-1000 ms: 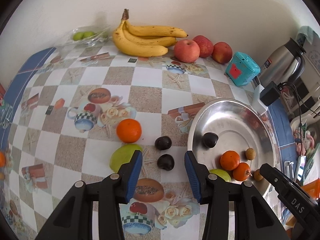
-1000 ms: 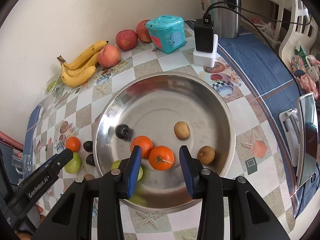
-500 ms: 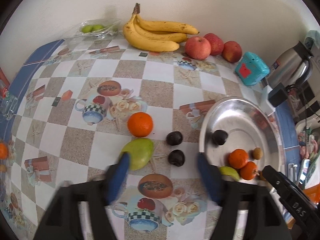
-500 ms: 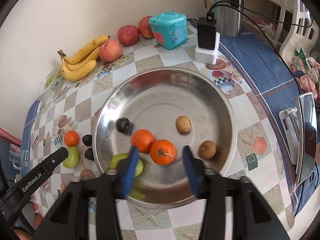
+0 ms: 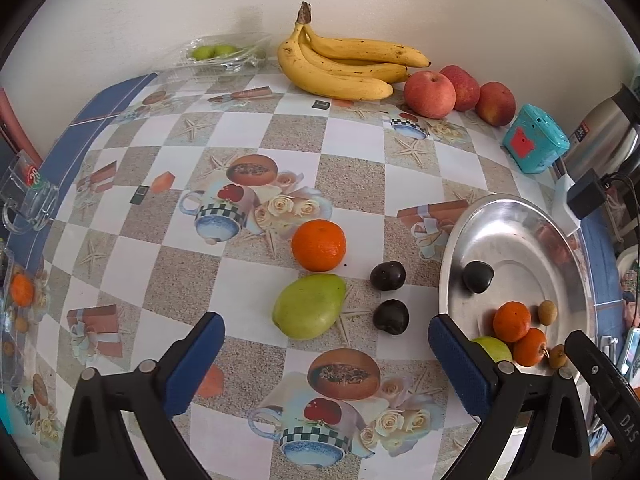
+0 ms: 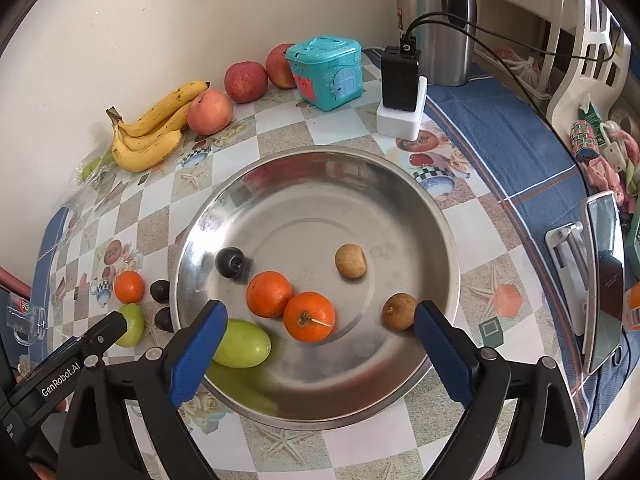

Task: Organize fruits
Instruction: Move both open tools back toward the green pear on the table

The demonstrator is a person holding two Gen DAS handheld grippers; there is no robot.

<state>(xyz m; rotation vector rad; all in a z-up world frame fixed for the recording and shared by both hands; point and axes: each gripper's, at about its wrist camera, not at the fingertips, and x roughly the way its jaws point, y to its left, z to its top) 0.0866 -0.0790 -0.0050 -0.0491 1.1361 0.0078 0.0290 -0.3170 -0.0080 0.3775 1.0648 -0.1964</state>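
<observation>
Fingers of the left gripper (image 5: 326, 354) are spread wide, having just been opening; nothing is clamped, and a green mango (image 5: 309, 311) and two dark plums (image 5: 387, 275) (image 5: 391, 317) on the bench (image 5: 248, 296) are framed between them. An orange (image 5: 318, 245) is seen just beyond the mango. Fingers of the right gripper (image 6: 320, 342) are likewise parted, just opened, empty, and held over the steel plate (image 6: 408, 204). Within the plate are listed: two oranges (image 6: 269, 294) (image 6: 309, 316) touching, one green mango (image 6: 242, 343), one dark plum (image 6: 229, 262), two longans (image 6: 351, 261) (image 6: 399, 311). Bananas (image 5: 344, 68) and apples (image 5: 429, 94) are kept by the wall.
</observation>
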